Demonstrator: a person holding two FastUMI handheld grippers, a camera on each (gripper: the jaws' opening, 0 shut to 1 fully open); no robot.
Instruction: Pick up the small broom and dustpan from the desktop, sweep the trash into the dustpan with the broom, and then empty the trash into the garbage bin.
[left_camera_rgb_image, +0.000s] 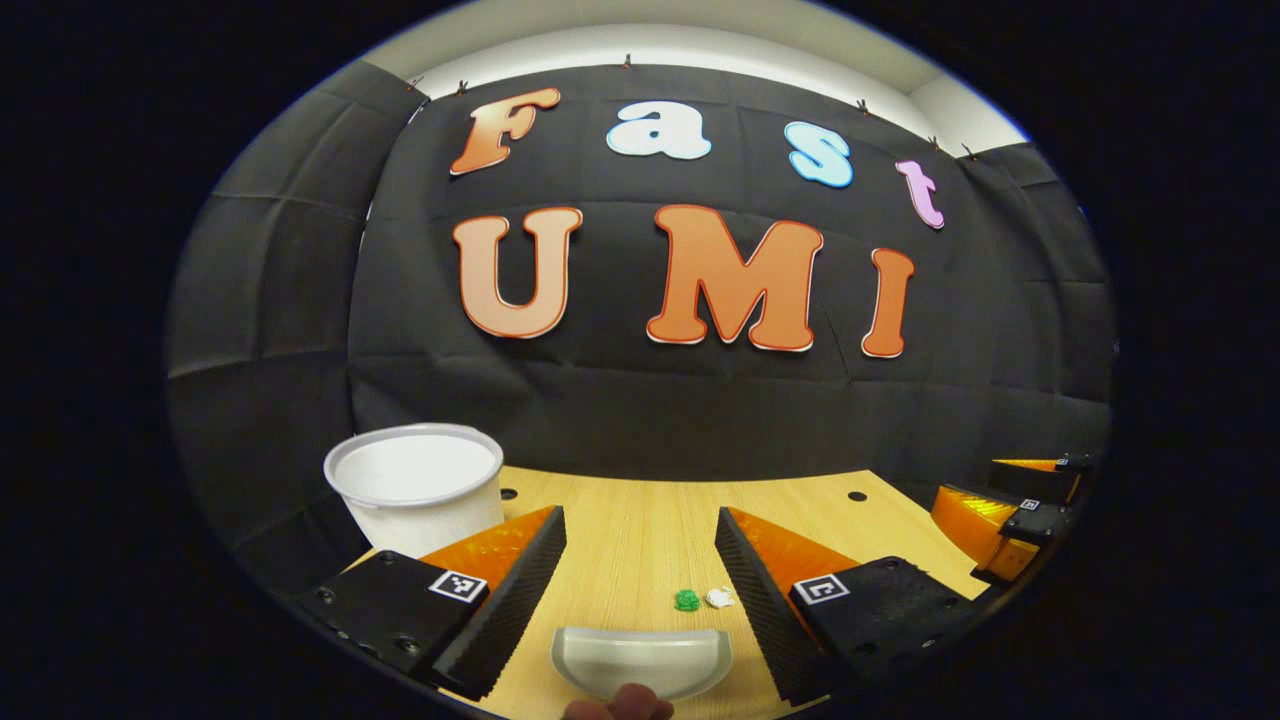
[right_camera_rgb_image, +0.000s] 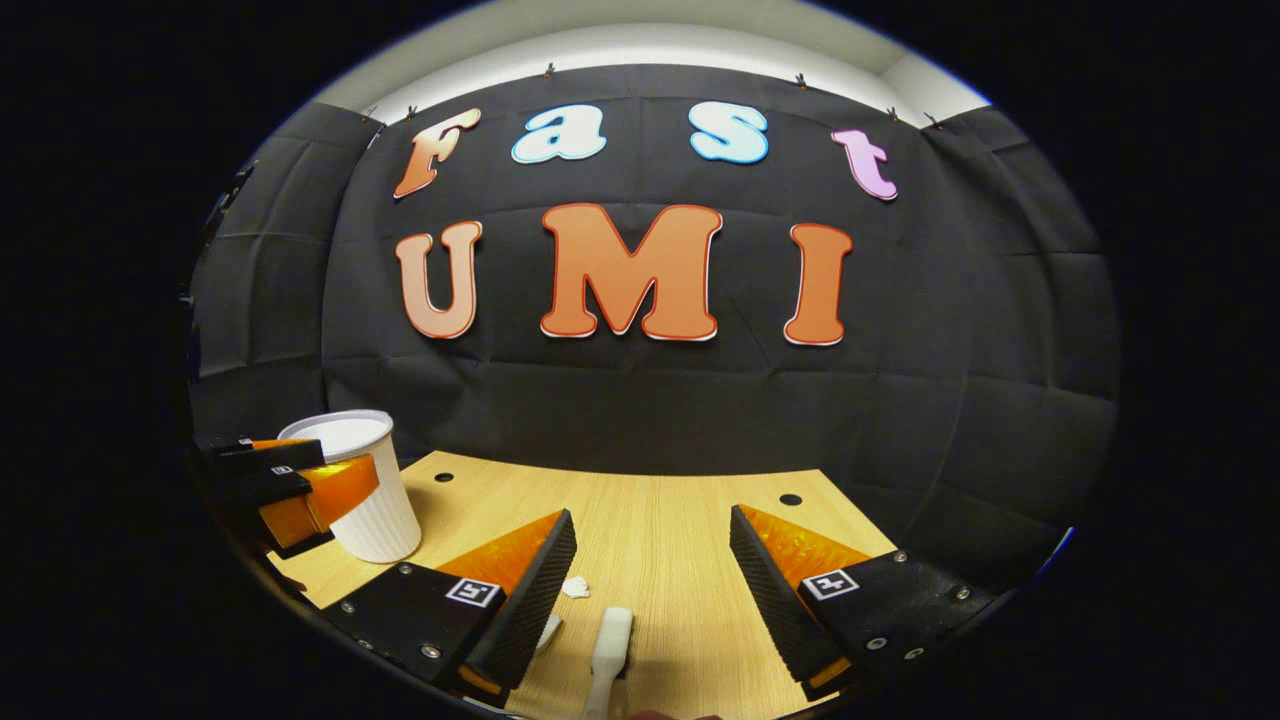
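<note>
Dustpan (left_camera_rgb_image: 642, 662), pale and shallow, lies on the wooden worktop (left_camera_rgb_image: 640, 520) between the spread fingers of the left claw (left_camera_rgb_image: 640, 575). Green scrap (left_camera_rgb_image: 687, 600) and white scrap (left_camera_rgb_image: 719, 598) sit just beyond it. White bin (left_camera_rgb_image: 415, 487) back left. Right claw (right_camera_rgb_image: 652, 580) also apart, white broom handle (right_camera_rgb_image: 608, 648) between its fingers.
</note>
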